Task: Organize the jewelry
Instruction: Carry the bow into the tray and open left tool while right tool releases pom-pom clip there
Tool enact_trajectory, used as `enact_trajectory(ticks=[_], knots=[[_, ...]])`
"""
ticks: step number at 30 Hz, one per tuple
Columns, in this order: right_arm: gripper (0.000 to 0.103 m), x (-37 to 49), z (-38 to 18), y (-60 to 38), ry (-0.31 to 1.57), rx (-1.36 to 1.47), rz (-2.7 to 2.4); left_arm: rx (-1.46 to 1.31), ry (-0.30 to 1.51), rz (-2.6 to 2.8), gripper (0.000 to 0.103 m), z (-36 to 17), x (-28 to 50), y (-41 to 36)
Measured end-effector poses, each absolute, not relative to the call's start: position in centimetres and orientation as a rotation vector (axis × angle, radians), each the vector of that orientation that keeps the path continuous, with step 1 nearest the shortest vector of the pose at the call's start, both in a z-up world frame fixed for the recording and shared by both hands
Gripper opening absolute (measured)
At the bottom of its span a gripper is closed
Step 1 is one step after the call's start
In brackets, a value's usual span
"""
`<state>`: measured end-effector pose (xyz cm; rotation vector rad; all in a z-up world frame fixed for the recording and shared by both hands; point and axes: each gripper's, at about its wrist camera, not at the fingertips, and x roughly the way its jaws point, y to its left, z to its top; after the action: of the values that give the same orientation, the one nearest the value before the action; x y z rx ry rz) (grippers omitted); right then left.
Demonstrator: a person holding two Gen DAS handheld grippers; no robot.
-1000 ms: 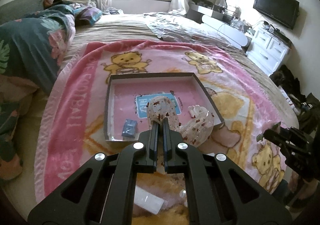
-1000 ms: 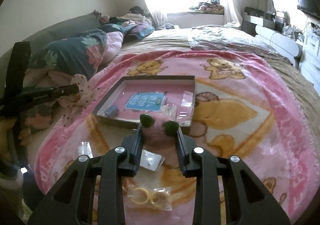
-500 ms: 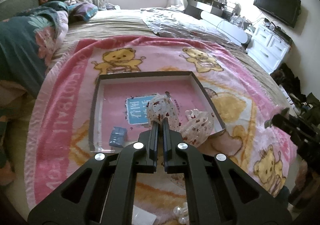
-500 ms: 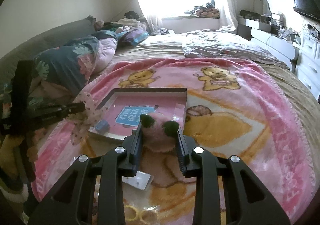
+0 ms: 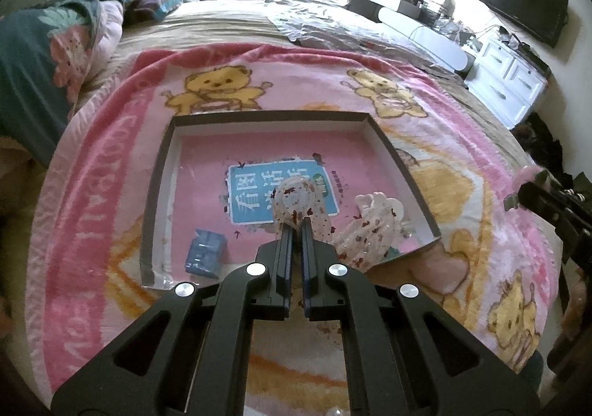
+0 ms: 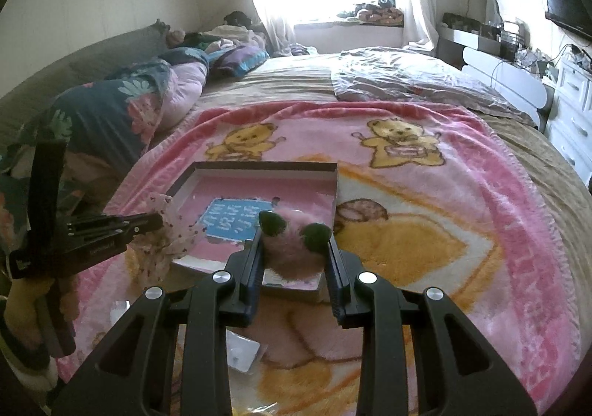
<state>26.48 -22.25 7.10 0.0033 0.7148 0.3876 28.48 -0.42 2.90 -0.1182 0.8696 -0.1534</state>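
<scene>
Left gripper (image 5: 296, 222) pinches a sheer spotted scrunchie (image 5: 298, 199), fingers pressed together on the fabric, held over the near half of the box (image 5: 392, 153) on the pink blanket (image 5: 92, 231). Right gripper (image 6: 295, 234) clamps a fluffy pink hair tie (image 6: 292, 246) at the box's near right corner. Small blue packet (image 5: 205, 257) lies in the box's near left corner.

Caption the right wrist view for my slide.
Right gripper holds a pink fuzzy scrunchie over the tray on the bear blanket.
</scene>
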Motion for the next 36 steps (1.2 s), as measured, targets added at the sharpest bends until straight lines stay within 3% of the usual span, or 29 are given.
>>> enact_trajectory(ticks=[36], knots=[[0.028,31.2,-0.5,-19.2,0.85,-0.014,0.398,-0.112,0.924,-0.11,0.004,-1.0,34.1,0.7]])
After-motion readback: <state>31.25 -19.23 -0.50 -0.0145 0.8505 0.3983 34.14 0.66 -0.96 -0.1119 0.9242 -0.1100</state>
